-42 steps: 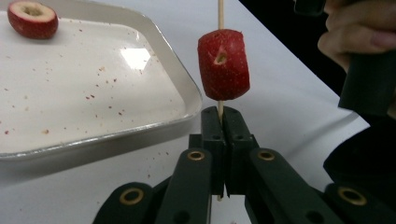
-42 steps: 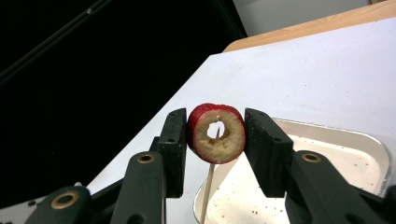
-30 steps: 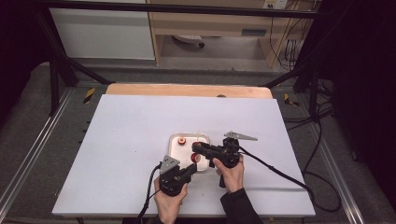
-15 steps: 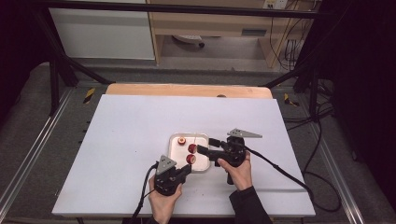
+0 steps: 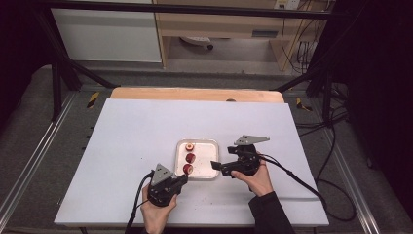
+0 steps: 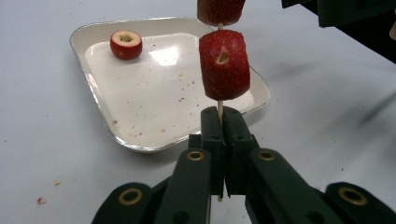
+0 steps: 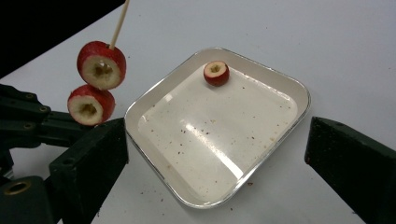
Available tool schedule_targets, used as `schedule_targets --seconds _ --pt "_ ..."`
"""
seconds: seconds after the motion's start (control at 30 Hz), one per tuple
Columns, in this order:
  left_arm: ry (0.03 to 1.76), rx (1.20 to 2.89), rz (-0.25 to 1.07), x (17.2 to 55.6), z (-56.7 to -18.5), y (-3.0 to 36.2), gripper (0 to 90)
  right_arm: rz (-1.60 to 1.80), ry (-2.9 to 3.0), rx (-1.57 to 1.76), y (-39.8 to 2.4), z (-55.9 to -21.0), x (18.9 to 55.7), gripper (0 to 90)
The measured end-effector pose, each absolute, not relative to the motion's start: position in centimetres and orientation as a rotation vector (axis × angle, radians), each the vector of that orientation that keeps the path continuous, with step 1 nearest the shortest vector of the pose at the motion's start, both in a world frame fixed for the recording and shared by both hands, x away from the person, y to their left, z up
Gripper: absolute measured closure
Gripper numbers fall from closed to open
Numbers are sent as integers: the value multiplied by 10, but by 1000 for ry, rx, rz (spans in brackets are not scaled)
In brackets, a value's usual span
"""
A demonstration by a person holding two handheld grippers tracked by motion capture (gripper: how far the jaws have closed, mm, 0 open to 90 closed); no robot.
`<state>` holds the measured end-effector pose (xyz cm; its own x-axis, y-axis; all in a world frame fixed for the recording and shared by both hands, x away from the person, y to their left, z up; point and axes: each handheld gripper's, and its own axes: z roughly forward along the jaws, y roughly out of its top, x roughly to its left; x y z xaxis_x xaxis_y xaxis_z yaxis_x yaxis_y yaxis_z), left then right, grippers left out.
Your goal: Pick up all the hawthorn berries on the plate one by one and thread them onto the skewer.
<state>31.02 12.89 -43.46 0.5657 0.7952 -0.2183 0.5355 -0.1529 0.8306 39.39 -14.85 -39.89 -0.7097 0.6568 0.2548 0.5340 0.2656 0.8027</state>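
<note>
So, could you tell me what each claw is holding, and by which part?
The left claw grips the thin wooden skewer by its lower end, below two red fruit pieces. The right claw is open, holding nothing.

Bright overhead light; glare on tray [image 7: 280,135]; dark surroundings; slight blur.

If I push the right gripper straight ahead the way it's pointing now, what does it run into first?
Most likely the white tray: the open right gripper looks down onto its bare floor, short of the loose fruit piece. The skewered pieces sit off to the side. Depth is uncertain.
</note>
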Motion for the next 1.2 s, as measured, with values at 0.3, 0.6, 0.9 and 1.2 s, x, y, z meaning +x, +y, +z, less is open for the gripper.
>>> schedule_targets --seconds 0.3,0.6,0.9,1.2 --pt "1085 1837 349 308 -438 149 885 1340 2455 1122 -145 -401 400 59" --pt "1081 1846 347 306 -439 165 885 1260 2504 1103 -128 -398 412 54" --pt "1095 1846 348 305 -441 182 884 1189 2544 1081 -107 -396 427 56" --pt "1091 1866 355 305 -440 188 884 1131 2557 1078 -87 -390 445 71"
